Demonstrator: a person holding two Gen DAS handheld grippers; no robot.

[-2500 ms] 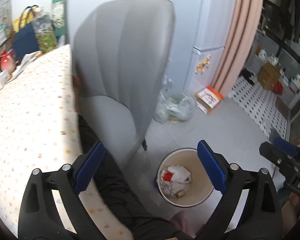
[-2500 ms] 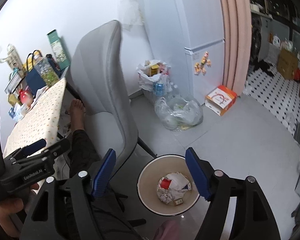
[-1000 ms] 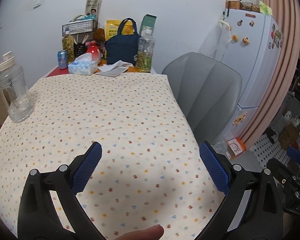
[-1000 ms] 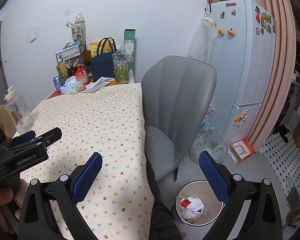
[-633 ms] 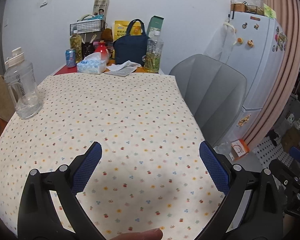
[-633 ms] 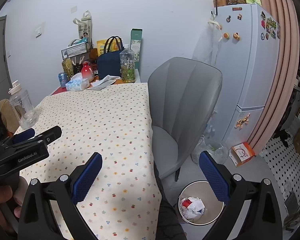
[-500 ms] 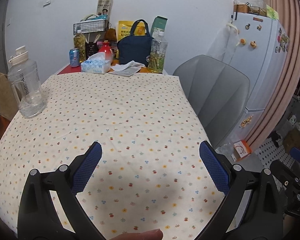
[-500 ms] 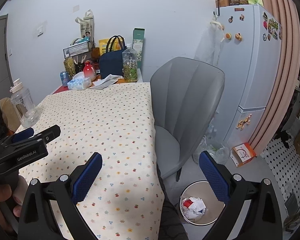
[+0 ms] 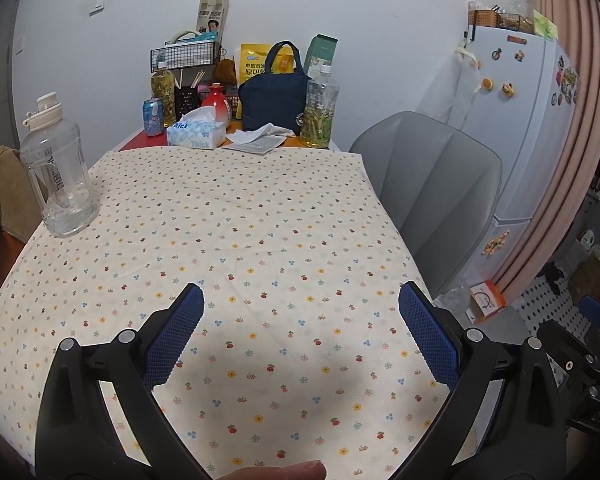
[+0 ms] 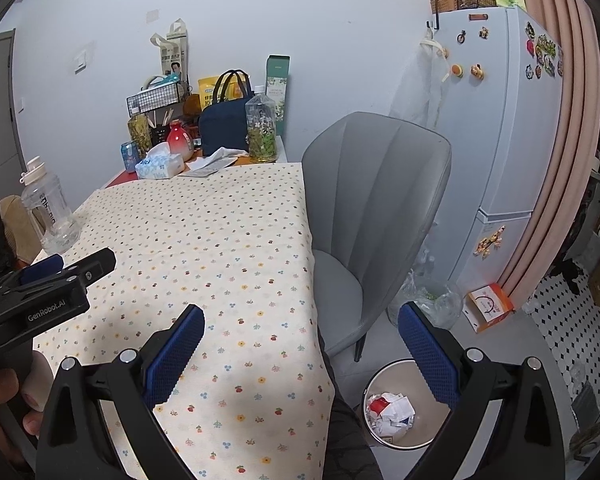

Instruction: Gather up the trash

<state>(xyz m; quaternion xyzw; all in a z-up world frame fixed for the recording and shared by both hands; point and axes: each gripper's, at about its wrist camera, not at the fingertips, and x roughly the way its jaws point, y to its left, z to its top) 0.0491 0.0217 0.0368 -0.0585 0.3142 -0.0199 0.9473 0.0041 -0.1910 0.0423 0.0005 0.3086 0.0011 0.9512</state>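
My left gripper (image 9: 300, 328) is open and empty, held above the near part of the flower-print tablecloth (image 9: 228, 216). My right gripper (image 10: 300, 336) is open and empty over the table's right edge. A round bin (image 10: 384, 376) stands on the floor below the right gripper, with crumpled paper trash (image 10: 392, 408) inside. The left gripper also shows in the right wrist view (image 10: 66, 264) at the left. A crumpled white tissue (image 9: 266, 131) and a paper slip (image 9: 256, 145) lie at the far end of the table.
A clear water jug (image 9: 58, 172) stands at the table's left edge. A tissue box (image 9: 196, 134), soda can (image 9: 153, 117), navy bag (image 9: 274, 96) and bottles (image 9: 319, 110) crowd the far end. A grey chair (image 10: 376, 208) stands right of the table, then the fridge (image 10: 500, 128).
Both grippers have swung up from the bin on the floor to face the table. In the last half second they drew back slightly. Both stay open.
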